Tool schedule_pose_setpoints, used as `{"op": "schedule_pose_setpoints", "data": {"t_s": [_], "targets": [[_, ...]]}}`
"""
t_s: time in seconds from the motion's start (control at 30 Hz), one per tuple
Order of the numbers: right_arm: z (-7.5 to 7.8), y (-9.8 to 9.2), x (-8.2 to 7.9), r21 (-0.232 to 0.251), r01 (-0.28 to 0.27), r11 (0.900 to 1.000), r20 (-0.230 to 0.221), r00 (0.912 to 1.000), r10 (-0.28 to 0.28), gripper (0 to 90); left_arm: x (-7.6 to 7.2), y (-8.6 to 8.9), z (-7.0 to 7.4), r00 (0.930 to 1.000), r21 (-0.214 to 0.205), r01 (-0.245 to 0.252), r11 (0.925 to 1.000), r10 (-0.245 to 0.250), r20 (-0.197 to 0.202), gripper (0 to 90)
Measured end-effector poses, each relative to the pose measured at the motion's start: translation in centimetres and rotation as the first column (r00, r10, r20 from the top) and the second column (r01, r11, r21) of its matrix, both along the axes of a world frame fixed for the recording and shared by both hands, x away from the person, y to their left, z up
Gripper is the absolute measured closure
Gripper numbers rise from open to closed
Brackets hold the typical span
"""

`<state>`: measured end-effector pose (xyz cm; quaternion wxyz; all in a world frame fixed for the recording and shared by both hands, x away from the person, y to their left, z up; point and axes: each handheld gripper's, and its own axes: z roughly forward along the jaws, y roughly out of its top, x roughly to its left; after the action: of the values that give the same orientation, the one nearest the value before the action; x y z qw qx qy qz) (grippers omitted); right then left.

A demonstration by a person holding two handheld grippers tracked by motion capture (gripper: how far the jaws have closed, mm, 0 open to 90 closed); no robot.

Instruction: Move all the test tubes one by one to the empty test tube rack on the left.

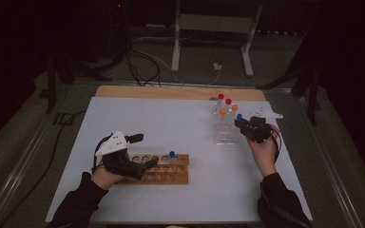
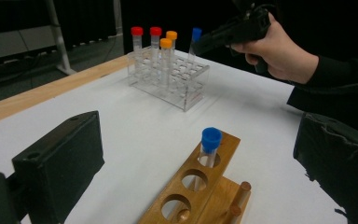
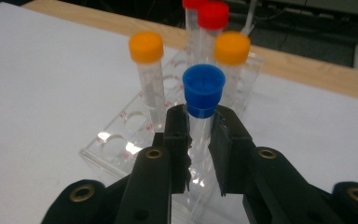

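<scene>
At the far right we clenched the right tool [image 3: 200, 135] on a blue-capped tube [image 3: 203, 93] in the clear rack [image 2: 186, 95] — gripped below the cap for lifting — while the released left tool [image 1: 141, 151] steadied the near wooden rack [image 1: 180, 176].

Clear glossy plastic rack [image 3: 121, 140], smooth blue plastic cap [image 3: 203, 88], varnished wooden rack [image 2: 200, 186], matt black fingers [image 3: 228, 140].

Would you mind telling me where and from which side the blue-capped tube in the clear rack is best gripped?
Grip the blue-capped tube on its bare wall just under the cap, coming in level from the open near side of the clear rack, as the right gripper does. It stands upright, the cap's rim stops slipping, and the orange-capped tubes crowd the far side.
</scene>
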<state>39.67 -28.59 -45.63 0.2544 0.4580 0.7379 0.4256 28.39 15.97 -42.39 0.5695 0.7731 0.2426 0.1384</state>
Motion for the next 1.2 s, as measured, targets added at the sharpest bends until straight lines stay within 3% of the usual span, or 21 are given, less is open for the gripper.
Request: {"op": "schedule_pose_setpoints", "data": {"t_s": [0.57, 0.9, 1.2], "targets": [[3.5, 0.2, -1.8, 0.003, -0.014, 0.9999, 0.092, 0.9957, 0.014, 77.0, -0.1, -0.2, 0.2, 0.9999, 0.008, 0.016, 0.9998, -0.016, -0.002, 2.3], [4.6, 2.5, -3.0, 0.014, -0.116, 0.9931, 0.093, 0.9890, 0.115, 77.0, 0.1, -0.7, 1.0, 0.9991, 0.002, 0.042, 0.9991, -0.042, -0.005, 2.4], [4.2, 5.8, -4.0, 0.011, -0.246, 0.9691, 0.066, 0.9672, 0.245, 76.9, 0.7, -1.8, 2.1, 0.9976, 0.014, 0.070, 0.9975, -0.070, -0.006, 2.5]]}}
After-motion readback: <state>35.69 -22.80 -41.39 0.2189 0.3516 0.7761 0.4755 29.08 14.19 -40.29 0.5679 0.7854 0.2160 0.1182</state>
